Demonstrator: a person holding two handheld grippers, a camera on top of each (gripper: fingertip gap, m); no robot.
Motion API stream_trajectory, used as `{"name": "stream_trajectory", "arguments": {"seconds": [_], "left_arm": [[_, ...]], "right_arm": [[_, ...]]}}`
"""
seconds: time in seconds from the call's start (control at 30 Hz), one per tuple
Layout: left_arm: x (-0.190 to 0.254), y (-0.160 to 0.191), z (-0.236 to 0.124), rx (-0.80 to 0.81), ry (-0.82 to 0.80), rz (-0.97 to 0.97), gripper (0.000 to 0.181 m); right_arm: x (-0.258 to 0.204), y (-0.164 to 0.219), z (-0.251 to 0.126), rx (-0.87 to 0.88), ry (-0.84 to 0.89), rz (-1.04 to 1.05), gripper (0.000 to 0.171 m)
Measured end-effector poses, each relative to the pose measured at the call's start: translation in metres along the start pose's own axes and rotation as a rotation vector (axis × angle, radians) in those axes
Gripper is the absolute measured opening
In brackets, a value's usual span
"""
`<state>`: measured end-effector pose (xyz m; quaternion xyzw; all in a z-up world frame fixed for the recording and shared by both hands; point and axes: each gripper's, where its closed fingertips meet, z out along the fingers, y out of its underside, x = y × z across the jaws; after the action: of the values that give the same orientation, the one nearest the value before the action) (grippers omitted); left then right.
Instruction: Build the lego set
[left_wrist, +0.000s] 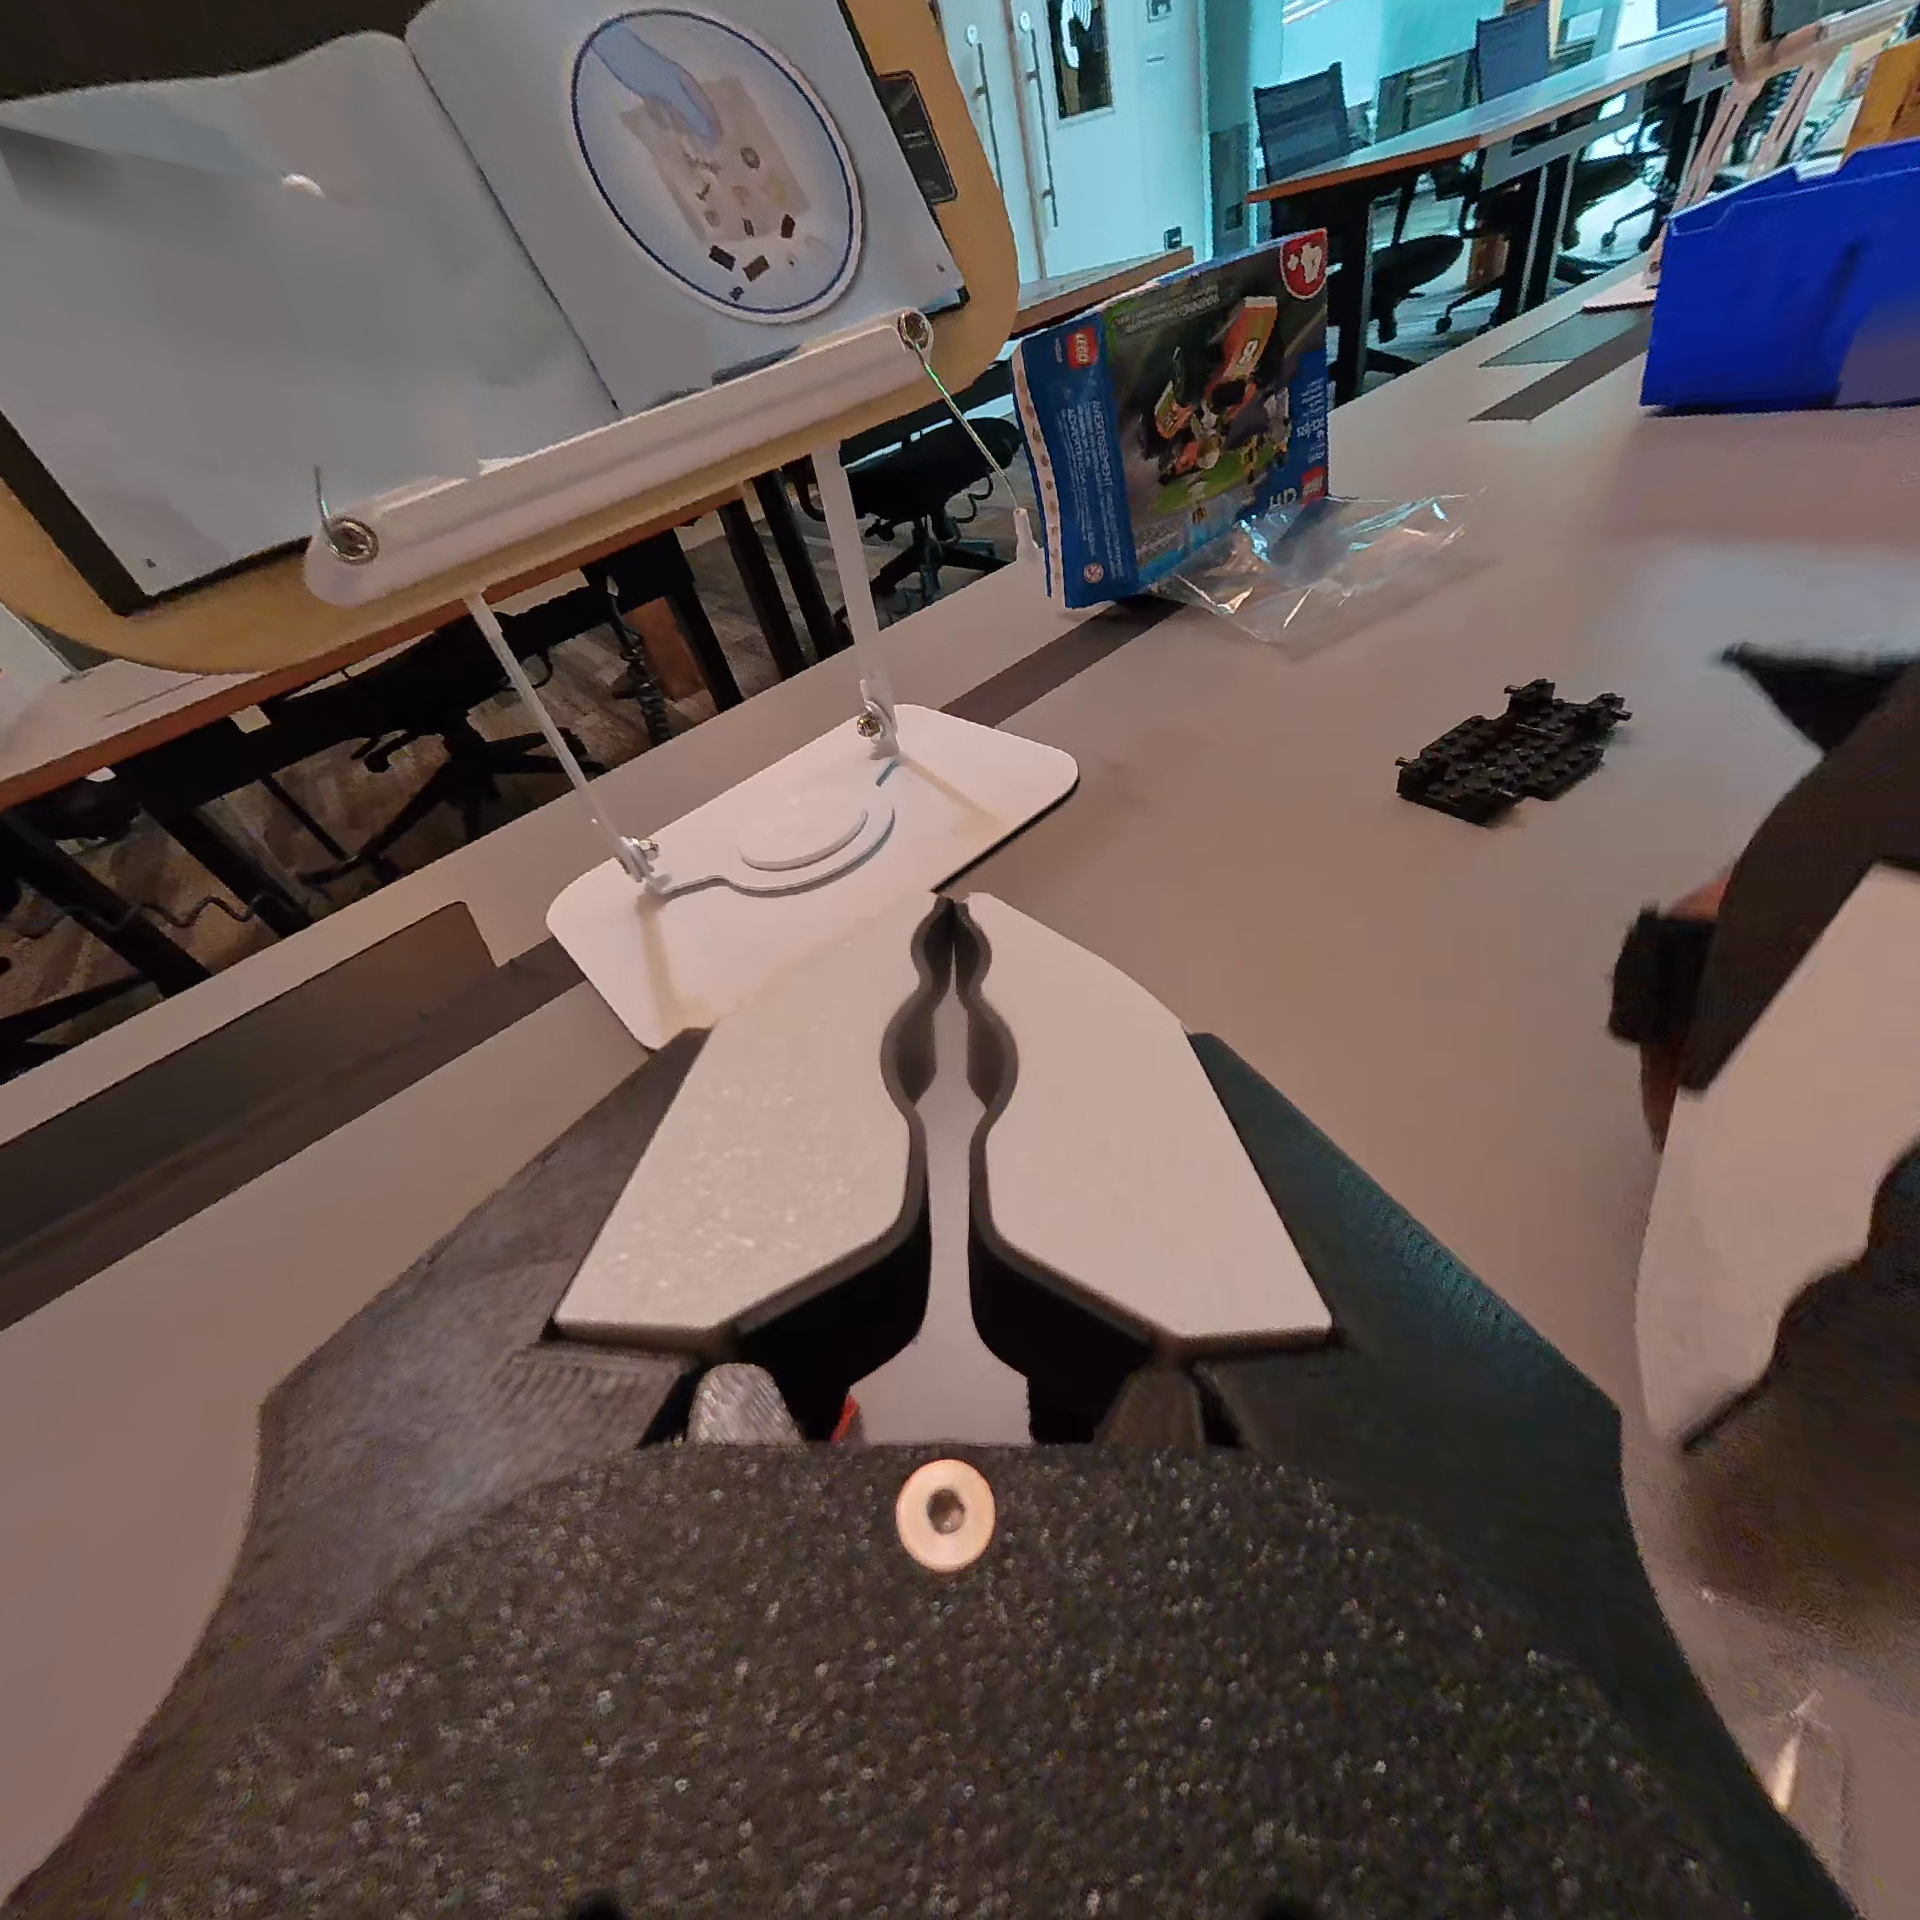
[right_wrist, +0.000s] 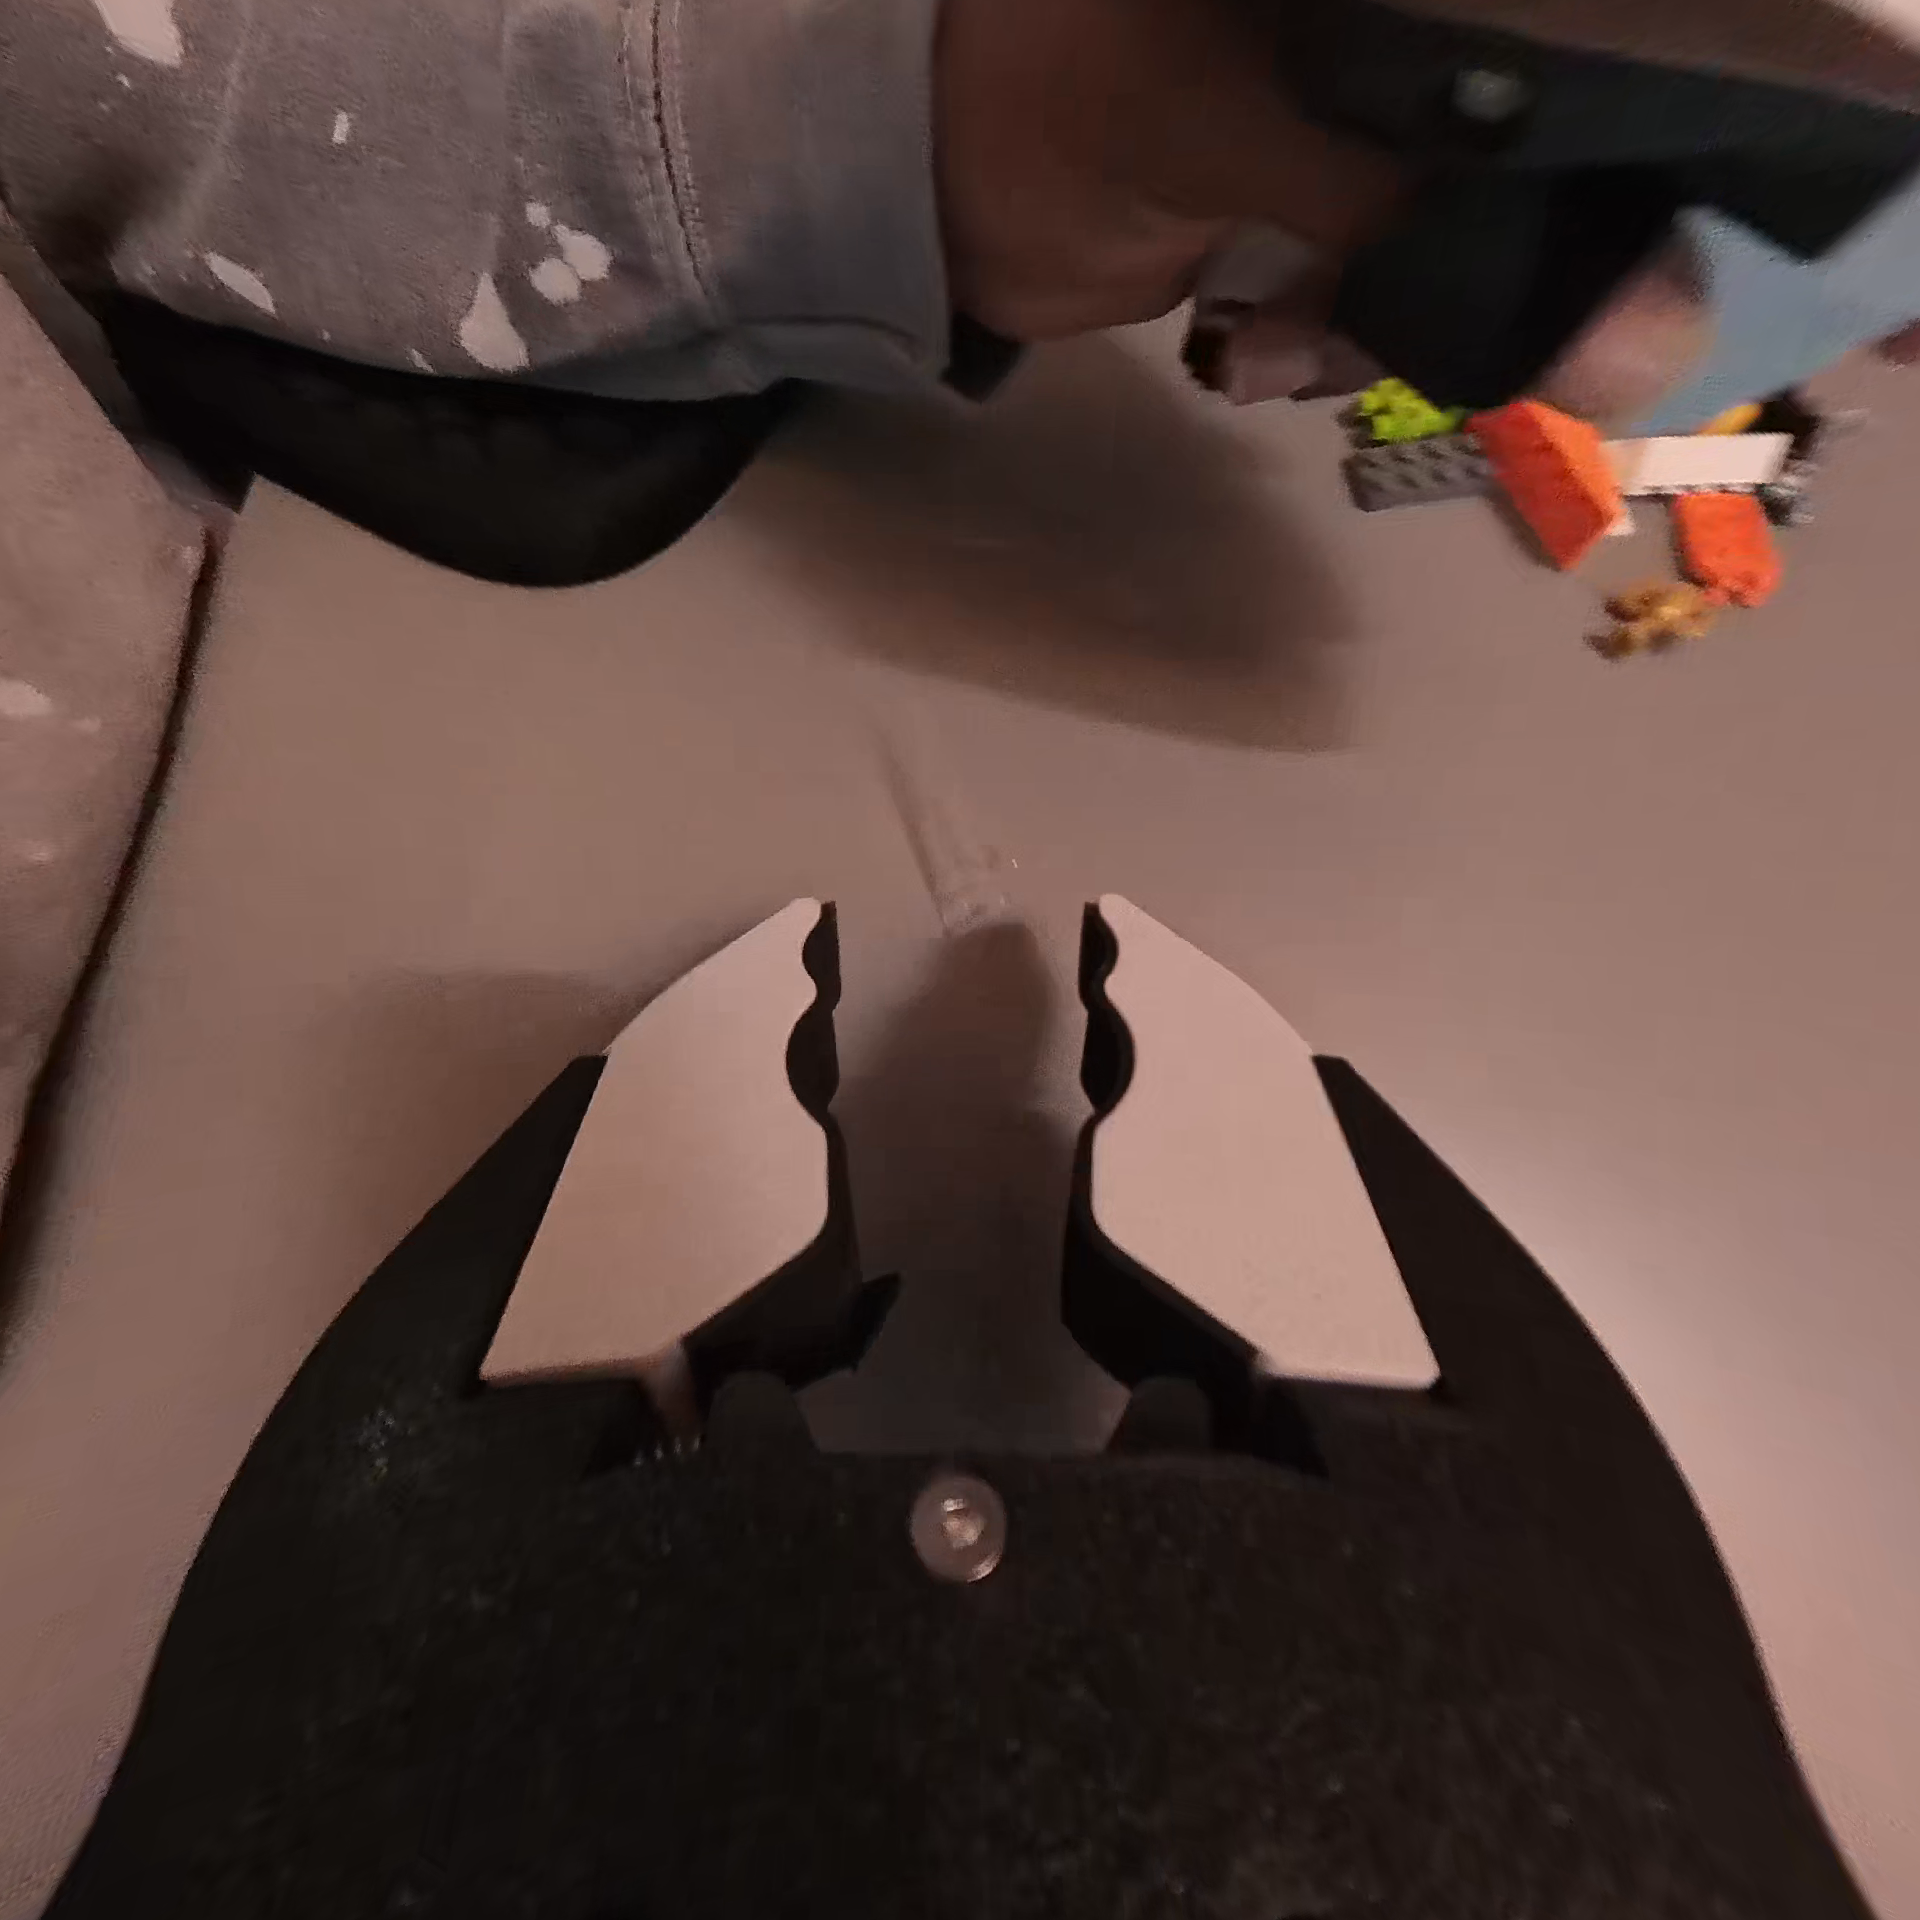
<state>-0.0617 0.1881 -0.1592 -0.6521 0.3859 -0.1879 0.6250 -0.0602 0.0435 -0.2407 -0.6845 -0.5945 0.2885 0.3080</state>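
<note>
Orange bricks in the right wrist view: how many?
2. A larger orange brick lies against the grey plate; a smaller orange brick lies to its right, below the white piece. The left gripper overhead may hide more.

Both grippers (left_wrist: 954, 920) (right_wrist: 956, 914): black textured bodies, white scalloped finger plates, silver hex screw (left_wrist: 944, 1512); grey paint-flecked sleeve (right_wrist: 468, 177)

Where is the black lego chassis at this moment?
In the left wrist view the black lego chassis lies flat on the grey table, at the right side, nearer than the lego box and the clear plastic bag.
</note>
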Motion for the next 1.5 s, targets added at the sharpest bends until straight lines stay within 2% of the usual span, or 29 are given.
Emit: {"name": "stream_trajectory", "arguments": {"seconds": [0.1, 0.13, 0.17, 0.2, 0.37, 0.5, 0.63, 0.7, 0.77, 0.83, 1.0, 1.2, 1.37, 1.47, 1.5], "left_arm": [[-0.005, -0.002, -0.002, 0.008, -0.014, 0.0, 0.0], [-0.006, -0.003, -0.003, 0.013, -0.017, -0.004, 0.0], [-0.008, -0.004, -0.004, 0.018, -0.02, -0.009, 0.0], [-0.009, -0.005, -0.004, 0.022, -0.022, -0.012, 0.0], [-0.009, -0.01, -0.007, 0.039, -0.018, -0.012, 0.0], [-0.001, -0.012, -0.006, 0.04, 0.007, -0.006, 0.0], [0.009, -0.007, -0.002, 0.021, 0.031, 0.019, 0.0], [0.012, -0.003, 0.0, 0.007, 0.037, 0.028, 0.0], [0.013, 0.002, 0.002, -0.009, 0.034, 0.032, 0.0], [0.013, 0.007, 0.004, -0.021, 0.034, 0.013, 0.0], [0.003, 0.017, 0.006, -0.051, -0.013, -0.037, 0.0], [0.0, 0.02, 0.007, -0.061, -0.032, -0.039, 0.0], [0.004, 0.018, 0.008, -0.058, -0.018, -0.029, 0.0], [0.005, 0.015, 0.008, -0.049, -0.021, -0.022, 0.0], [0.004, 0.014, 0.007, -0.045, -0.023, -0.026, 0.0]], "right_arm": [[-0.002, 0.0, 0.024, -0.074, -0.029, -0.024, 0.035], [0.001, 0.003, 0.028, -0.108, -0.018, -0.037, 0.017], [0.002, 0.004, 0.028, -0.127, -0.015, -0.053, 0.008], [0.003, 0.002, 0.025, -0.121, -0.017, -0.058, 0.001], [0.026, -0.007, -0.028, -0.011, 0.1, 0.022, 0.0], [0.084, 0.031, -0.12, -0.009, 0.404, 0.148, 0.0], [0.172, 0.128, -0.257, -0.074, 0.832, 0.369, 0.0], [0.201, 0.178, -0.318, -0.085, 0.993, 0.458, 0.0], [0.22, 0.216, -0.359, -0.081, 1.092, 0.539, 0.0], [0.234, 0.249, -0.383, -0.087, 1.167, 0.618, 0.0], [0.251, 0.3, -0.388, -0.029, 1.214, 0.784, 0.004], [0.252, 0.306, -0.378, -0.032, 1.206, 0.784, 0.032], [0.25, 0.265, -0.379, 0.042, 1.219, 0.703, 0.052], [0.248, 0.213, -0.373, 0.129, 1.209, 0.602, 0.052], [0.246, 0.19, -0.368, 0.174, 1.199, 0.557, 0.047]]}}
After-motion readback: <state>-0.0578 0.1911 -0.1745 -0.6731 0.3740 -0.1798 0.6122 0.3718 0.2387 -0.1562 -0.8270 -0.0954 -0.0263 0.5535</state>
